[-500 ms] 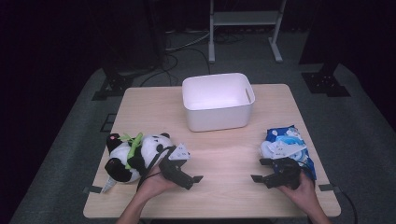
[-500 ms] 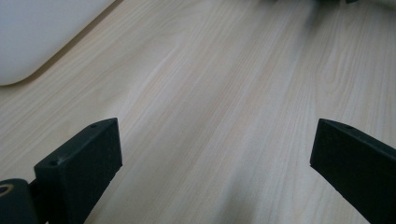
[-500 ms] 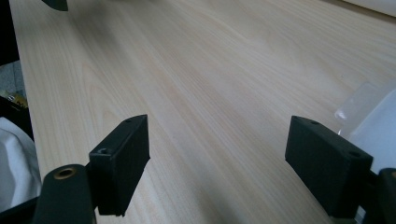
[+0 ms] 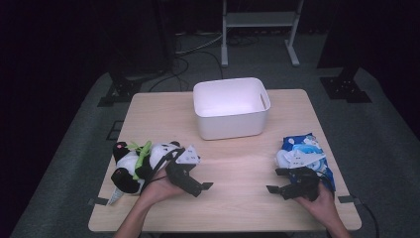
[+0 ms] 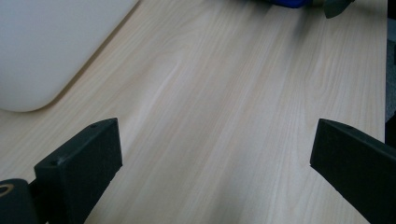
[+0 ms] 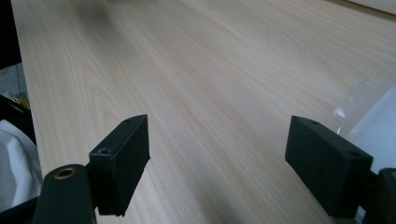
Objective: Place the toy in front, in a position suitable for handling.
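Pale wood surface: a light-grained rectangular top stood on a grey floor in a dark room and carried everything below.
White plastic bin: an open rectangular tub with rounded corners sat at the far middle of the surface, well apart from both hands; its rounded white wall showed at the upper left of the left gripper view.
Black-and-white plush panda with a green strip: it lay on its side at the near left of the surface, just beside the left gripper.
Blue-and-white crinkled packet: it lay at the near right of the surface, just behind the right gripper; a clear and white edge of it appeared at the right of the right gripper view.
Left gripper: a black two-jaw tool with a grey three-cornered plate was held in the person's left hand low over the surface, pointed toward the middle; in the left gripper view its jaws stood wide apart with only bare wood between them.
Right gripper: a black two-jaw tool was held in the person's right hand, pointed leftward across the surface; in the right gripper view its jaws stood wide apart, gripping nothing, with the packet just outside one jaw.
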`<state>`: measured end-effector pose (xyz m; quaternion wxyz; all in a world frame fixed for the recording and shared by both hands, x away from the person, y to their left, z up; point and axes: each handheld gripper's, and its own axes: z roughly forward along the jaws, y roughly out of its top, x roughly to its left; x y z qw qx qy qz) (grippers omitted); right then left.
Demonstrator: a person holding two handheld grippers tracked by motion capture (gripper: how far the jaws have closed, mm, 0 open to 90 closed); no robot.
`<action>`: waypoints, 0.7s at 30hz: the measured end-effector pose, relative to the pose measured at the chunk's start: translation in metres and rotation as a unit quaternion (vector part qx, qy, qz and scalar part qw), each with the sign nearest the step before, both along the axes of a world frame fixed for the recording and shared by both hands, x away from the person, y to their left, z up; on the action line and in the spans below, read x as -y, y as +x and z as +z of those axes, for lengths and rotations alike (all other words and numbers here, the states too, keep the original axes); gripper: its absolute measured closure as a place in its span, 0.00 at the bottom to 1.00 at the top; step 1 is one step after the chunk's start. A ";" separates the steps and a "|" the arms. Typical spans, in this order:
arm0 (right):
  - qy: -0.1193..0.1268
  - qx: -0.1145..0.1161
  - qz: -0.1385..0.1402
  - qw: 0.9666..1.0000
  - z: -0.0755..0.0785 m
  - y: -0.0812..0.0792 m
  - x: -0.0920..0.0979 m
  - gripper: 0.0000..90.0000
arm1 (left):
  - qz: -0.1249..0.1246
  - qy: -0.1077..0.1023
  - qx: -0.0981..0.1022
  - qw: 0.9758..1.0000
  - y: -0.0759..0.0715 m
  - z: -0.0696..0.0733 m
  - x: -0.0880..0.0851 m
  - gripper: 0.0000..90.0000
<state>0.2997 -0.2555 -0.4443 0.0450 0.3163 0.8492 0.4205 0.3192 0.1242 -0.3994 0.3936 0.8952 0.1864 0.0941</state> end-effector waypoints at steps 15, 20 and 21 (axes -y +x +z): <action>-0.001 0.007 0.003 1.000 0.003 -0.001 -0.001 0.23 | 0.020 0.013 0.013 1.000 0.021 0.047 -0.042 0.01; -0.002 0.007 0.006 1.000 0.003 -0.001 -0.002 0.23 | 0.026 0.016 0.015 0.999 0.028 0.061 -0.060 0.01; -0.003 0.007 0.006 1.000 0.003 -0.001 -0.002 0.23 | 0.027 0.017 0.015 0.999 0.029 0.063 -0.062 0.01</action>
